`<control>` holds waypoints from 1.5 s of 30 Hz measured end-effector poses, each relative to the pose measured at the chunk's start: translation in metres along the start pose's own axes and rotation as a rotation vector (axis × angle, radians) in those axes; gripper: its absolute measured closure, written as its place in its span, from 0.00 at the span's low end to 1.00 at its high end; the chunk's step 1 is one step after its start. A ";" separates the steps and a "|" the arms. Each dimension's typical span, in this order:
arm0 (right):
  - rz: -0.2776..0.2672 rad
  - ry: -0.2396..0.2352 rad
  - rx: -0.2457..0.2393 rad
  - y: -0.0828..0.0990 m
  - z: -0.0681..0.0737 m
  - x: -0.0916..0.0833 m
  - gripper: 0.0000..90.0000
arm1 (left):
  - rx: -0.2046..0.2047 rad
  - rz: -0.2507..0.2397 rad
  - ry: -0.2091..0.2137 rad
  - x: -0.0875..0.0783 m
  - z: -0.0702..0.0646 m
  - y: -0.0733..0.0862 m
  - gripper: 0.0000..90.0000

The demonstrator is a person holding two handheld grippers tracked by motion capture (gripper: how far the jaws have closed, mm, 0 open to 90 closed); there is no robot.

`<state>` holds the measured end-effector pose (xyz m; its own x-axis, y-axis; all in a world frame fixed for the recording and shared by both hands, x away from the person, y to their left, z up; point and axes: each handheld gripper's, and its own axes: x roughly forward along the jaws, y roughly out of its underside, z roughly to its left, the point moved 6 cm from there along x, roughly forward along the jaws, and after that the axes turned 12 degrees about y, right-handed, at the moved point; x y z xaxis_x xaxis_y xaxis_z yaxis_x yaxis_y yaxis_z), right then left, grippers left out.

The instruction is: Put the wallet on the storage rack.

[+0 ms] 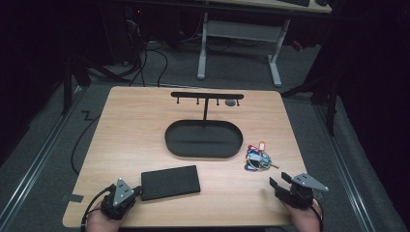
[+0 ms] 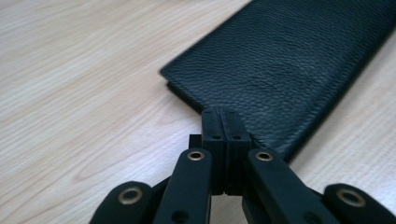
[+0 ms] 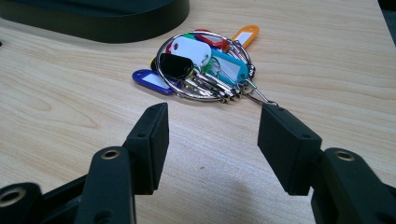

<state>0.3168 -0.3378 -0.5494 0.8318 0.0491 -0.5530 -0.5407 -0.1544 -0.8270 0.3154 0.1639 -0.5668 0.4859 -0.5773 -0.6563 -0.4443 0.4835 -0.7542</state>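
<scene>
Dim workroom, grey floor, a wooden table [image 1: 145, 125] taking the light; near its front edge a black leather wallet [image 1: 170, 182] is lying flat. The left gripper [image 2: 226, 122] is sitting at the wallet's near corner with its jaws clenched together, tips touching or just short of the leather edge; nothing is showing between the pads, so it looks like a nudge or a lead-in rather than a grasp. Out to the right, a bunch of keys [image 3: 205, 65] with coloured tags is resting on the wood just beside the black oval tray [image 1: 170, 140]; the right gripper [image 3: 212, 140] is hovering short of it, jaws released and wide, probably lining up a pick. Behind the tray a hook stand [image 1: 207, 96] is standing empty, likely the keys' destination.
</scene>
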 end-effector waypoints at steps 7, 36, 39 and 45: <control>0.003 -0.002 0.000 0.000 0.000 0.000 0.49 | 0.036 -0.008 0.066 0.002 -0.019 -0.001 1.00; -0.009 0.004 0.008 0.000 0.001 -0.003 0.49 | 0.219 -0.122 0.199 0.036 -0.078 -0.065 0.56; -0.004 0.001 0.012 0.002 0.000 -0.002 0.49 | 0.235 -0.085 0.206 0.034 -0.077 -0.048 0.52; 0.000 0.003 0.018 0.002 0.000 -0.003 0.49 | 0.249 -0.103 0.212 0.029 -0.076 -0.047 0.48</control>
<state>0.3135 -0.3379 -0.5499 0.8320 0.0461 -0.5529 -0.5430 -0.1367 -0.8285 0.2930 0.0745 -0.5489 0.3398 -0.7425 -0.5772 -0.1911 0.5464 -0.8154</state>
